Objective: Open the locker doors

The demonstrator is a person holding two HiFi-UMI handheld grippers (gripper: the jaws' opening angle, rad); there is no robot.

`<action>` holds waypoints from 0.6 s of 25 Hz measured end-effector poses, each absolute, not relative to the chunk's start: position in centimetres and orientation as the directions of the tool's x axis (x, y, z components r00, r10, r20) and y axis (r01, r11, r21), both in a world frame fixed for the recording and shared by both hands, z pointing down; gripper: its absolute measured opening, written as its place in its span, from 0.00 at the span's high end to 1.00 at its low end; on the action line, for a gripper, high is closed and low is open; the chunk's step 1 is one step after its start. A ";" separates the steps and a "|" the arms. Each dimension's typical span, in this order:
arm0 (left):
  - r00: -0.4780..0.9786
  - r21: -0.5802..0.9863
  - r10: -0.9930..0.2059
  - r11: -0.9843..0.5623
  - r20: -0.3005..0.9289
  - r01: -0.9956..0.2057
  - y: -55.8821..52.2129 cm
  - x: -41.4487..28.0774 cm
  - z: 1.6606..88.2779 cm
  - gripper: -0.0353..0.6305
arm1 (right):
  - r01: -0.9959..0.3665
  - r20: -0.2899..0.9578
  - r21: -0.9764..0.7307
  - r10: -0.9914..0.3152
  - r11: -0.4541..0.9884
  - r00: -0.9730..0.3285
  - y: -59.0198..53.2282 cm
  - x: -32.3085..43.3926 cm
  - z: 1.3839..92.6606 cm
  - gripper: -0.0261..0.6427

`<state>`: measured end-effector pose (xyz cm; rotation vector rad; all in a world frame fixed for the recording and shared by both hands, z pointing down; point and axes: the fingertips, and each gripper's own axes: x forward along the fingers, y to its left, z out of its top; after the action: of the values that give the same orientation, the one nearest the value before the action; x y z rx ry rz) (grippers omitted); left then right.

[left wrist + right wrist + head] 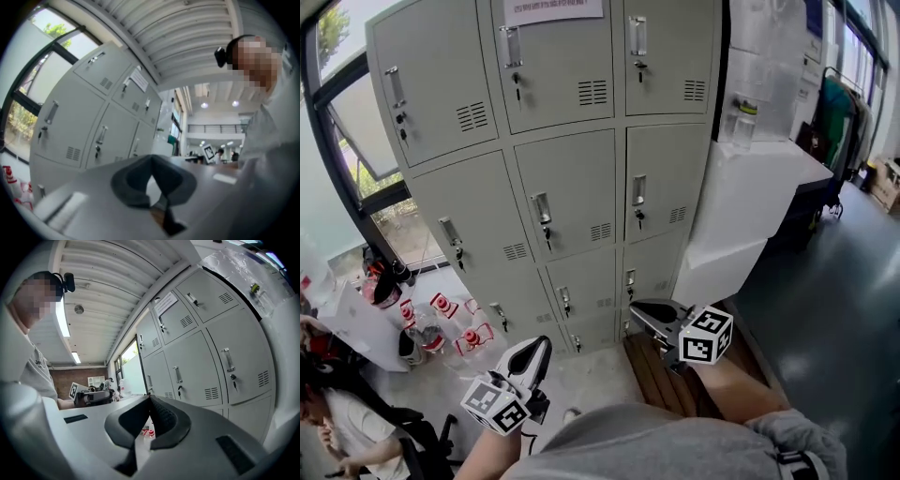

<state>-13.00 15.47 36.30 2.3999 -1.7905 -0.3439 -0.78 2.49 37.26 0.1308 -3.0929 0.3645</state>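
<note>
Lockers [572, 187] stand all closed ahead, with the left gripper [544, 344] and right gripper [637, 308] low before their bottom row, both empty with jaws pressed together, so a tip may glance off a slim handle [542, 208] unless opened first.

left gripper [541, 345]: jaws together, nothing between them, tips aimed up and right in the head view
right gripper [637, 311]: jaws together too, empty, tips aimed left
both roughly level, well apart
left forearm [487, 455] and right forearm [733, 382] bare, reaching out from the torso
</note>
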 end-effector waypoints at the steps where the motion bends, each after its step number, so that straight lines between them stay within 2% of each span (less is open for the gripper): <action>1: 0.286 0.233 -0.952 -0.303 -0.106 -0.924 14.2 -15.0 36.1 0.94 | -0.093 0.028 -0.233 -0.088 0.968 -0.996 1.7 -2.6 37.0 0.95; 9: 0.419 0.168 -0.905 -0.425 -0.074 -0.889 4.6 -24.8 33.6 0.94 | -0.158 -0.023 -0.260 -0.170 0.953 -0.985 -6.1 -11.8 34.6 0.95; 15: 0.418 0.205 -0.901 -0.434 -0.116 -0.878 -1.9 -24.3 32.7 0.94 | -0.135 0.017 -0.225 -0.135 0.965 -0.991 -10.6 -12.8 34.5 0.95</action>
<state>-24.31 -1.86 32.72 2.5494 -1.6058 -0.3168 -12.81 -10.62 34.54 0.2142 -3.1122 0.3559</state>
